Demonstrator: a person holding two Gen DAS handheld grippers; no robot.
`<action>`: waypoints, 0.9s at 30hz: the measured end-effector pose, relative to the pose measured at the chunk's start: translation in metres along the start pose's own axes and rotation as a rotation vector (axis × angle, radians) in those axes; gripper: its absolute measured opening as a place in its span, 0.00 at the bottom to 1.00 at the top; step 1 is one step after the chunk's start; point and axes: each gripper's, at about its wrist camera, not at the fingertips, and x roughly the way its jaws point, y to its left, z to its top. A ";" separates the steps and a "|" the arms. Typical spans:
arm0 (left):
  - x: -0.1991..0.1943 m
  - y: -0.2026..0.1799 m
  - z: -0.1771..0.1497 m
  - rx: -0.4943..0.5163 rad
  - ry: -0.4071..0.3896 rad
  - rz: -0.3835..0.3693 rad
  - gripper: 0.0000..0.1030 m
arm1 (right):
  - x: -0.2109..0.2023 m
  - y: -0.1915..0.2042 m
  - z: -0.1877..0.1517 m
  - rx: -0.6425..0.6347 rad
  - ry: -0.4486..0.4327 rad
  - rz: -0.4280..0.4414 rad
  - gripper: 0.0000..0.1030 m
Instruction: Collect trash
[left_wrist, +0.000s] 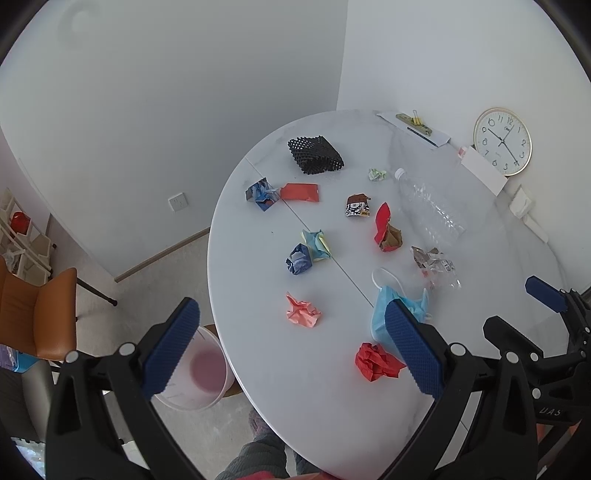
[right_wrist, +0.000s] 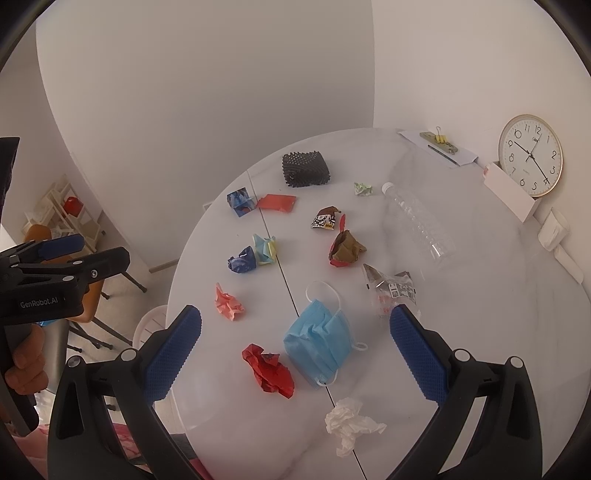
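Note:
Trash lies scattered on a round white table (left_wrist: 317, 398) (right_wrist: 480, 295): a blue face mask (right_wrist: 317, 347) (left_wrist: 380, 314), a red paper ball (right_wrist: 269, 369) (left_wrist: 376, 362), a white tissue (right_wrist: 351, 421), a pink paper ball (left_wrist: 303, 310) (right_wrist: 229, 304), a clear wrapper (right_wrist: 391, 291) (left_wrist: 436, 266), an empty plastic bottle (left_wrist: 428, 206) (right_wrist: 417, 225) and several other crumpled wrappers. My left gripper (left_wrist: 291, 347) is open and empty above the table's near left edge. My right gripper (right_wrist: 295, 354) is open and empty above the mask and red ball. It also shows in the left wrist view (left_wrist: 517, 310).
A translucent bin (left_wrist: 199, 369) with a pink bottom stands on the floor left of the table. A black mesh holder (left_wrist: 316, 154), a clock (left_wrist: 502, 141), papers with a clip (left_wrist: 413, 125) and a white box (left_wrist: 484, 171) sit at the far side. An orange chair (left_wrist: 40, 314) stands left.

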 end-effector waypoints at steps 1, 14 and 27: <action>0.000 0.000 -0.001 0.000 0.000 0.000 0.94 | 0.000 0.000 -0.001 0.000 0.000 0.000 0.98; 0.000 -0.002 -0.004 0.003 0.004 -0.001 0.94 | 0.001 0.000 -0.002 0.000 0.005 -0.002 0.98; 0.002 0.001 -0.001 0.001 0.013 -0.005 0.94 | 0.002 -0.001 -0.003 -0.001 0.007 -0.002 0.98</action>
